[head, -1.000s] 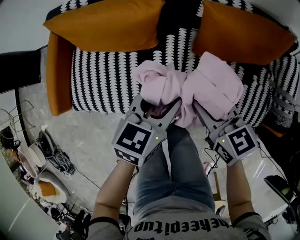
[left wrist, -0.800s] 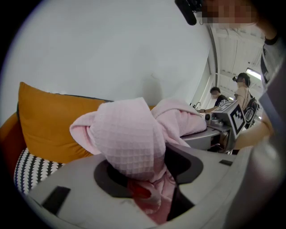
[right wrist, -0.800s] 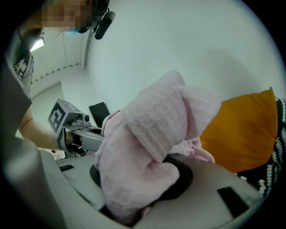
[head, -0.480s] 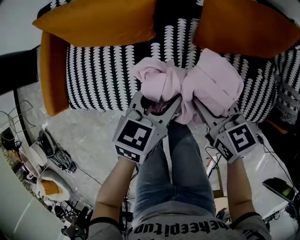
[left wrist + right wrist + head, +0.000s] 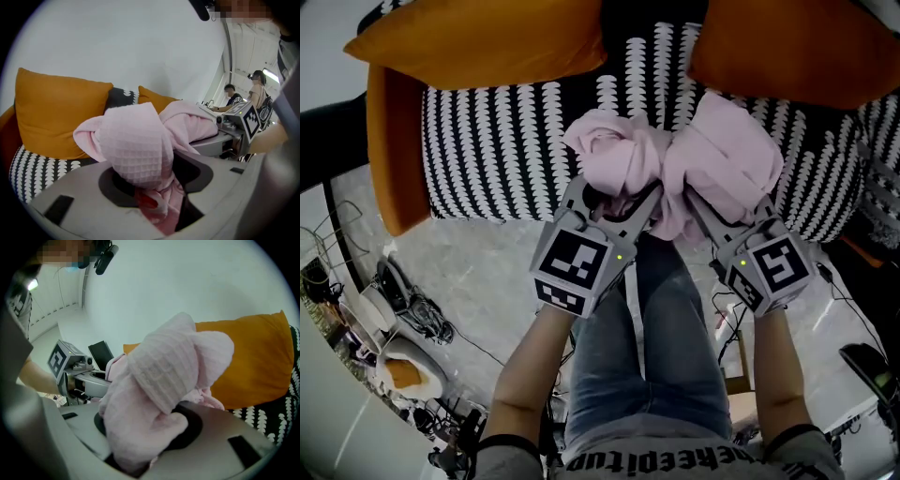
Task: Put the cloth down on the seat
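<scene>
Apparently unfinished | pale pink waffle-weave cloth (image 5: 675, 169) was bunched over the near edge of black-and-white patterned seat (image 5: 497, 150) | left gripper (image 5: 614, 197) and right gripper (image 5: 724, 211) jaws were both clamped on it | lowering and release were not yet done

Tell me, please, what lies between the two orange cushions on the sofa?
Black upholstery with white marks fills the gap between the left orange cushion and the right orange cushion. The head view shows it best.

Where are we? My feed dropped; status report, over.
Left gripper shut on cloth. Right gripper shut on it too. Cloth bunched over seat front edge, unreleased. Cushions behind, not blocking.
</scene>
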Available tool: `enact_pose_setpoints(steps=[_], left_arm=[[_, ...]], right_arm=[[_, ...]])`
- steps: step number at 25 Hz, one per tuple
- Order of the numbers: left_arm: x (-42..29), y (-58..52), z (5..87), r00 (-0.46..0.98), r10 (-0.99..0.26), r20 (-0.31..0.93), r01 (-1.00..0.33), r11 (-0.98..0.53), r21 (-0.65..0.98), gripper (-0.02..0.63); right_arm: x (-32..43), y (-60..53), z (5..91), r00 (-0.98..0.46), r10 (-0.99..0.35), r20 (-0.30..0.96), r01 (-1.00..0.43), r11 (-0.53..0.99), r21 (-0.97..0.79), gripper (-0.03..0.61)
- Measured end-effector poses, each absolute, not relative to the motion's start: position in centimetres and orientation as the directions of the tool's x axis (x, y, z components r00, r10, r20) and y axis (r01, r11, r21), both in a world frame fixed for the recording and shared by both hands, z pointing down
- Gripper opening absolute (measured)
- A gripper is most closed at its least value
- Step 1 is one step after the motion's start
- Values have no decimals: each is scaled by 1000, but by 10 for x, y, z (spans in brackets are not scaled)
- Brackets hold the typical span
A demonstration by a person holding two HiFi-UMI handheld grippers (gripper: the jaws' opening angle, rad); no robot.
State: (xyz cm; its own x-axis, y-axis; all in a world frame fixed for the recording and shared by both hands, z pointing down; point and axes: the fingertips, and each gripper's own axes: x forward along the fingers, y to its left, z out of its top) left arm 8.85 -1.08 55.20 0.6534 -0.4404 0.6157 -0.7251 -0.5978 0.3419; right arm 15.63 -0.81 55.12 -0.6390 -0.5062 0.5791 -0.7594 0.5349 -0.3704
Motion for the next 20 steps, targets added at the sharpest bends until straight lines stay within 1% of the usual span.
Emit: enact_pose_setpoints(steps=[8,13,20], left_arm=[[99,-23,570,642,-418,643,-732,-584,352,241],[107,-8,595,633,-404,661,-735,-581,349,240],[86,-9,593,632,-389,671,-739,-564,369,241]], right_arm=[[168,-19,572,-633,-484,605,-765,513,-389,186],[177,-4,597,-629,-472,618,-767,507,-393,187],[155,-5,594,-606,-453,654,-781,495,-381,187]])
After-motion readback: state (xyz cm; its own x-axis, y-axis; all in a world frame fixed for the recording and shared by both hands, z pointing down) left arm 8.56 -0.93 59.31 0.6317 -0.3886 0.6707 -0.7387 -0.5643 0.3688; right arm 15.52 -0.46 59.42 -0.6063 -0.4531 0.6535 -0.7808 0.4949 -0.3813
